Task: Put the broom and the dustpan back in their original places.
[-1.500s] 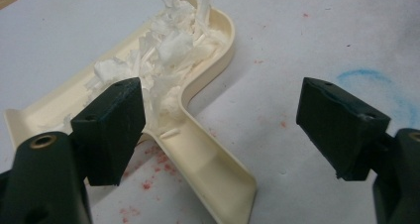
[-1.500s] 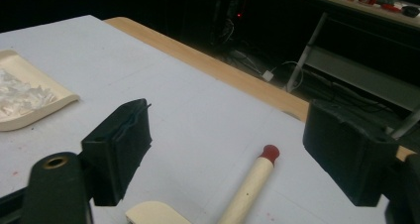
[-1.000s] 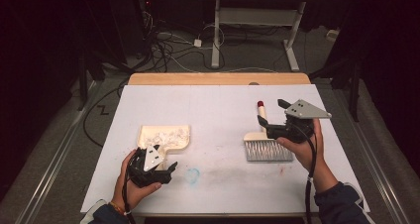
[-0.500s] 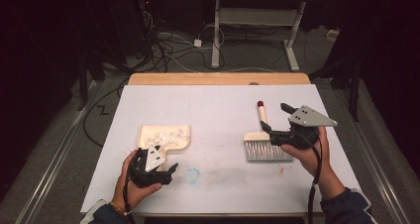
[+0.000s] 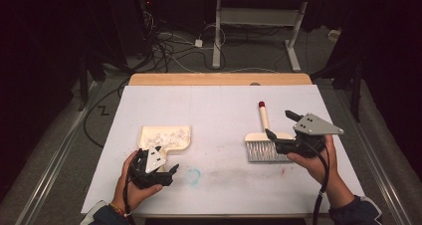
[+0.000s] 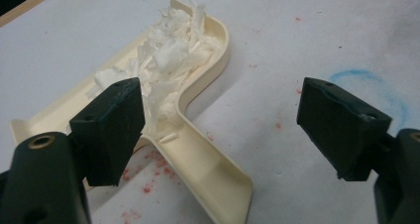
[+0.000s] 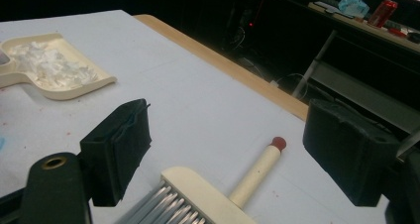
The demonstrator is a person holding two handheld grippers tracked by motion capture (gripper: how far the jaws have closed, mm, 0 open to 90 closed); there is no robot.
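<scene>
left gripper: jaws apart, over dustpan handle
right gripper: jaws apart, empty, above brush
dustpan: holds white scraps
tip: probably close squarely on the handle, keep it level

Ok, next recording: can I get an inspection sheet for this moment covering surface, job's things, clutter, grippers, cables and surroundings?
Surface: white table top with a wooden far edge; red specks, a grey smudge and a blue chalk ring.
Job's things: cream dustpan holding white shreds; brush lying flat, red-tipped handle pointing away.
Clutter: nothing seen beyond the marks.
Grippers: left hand-held gripper open, jaws either side of the dustpan's handle, not closed on it; right hand-held gripper open, above the brush.
Cables: one trails from the right gripper; tangle on the floor.
Surroundings: dark room, desk frame behind.
</scene>
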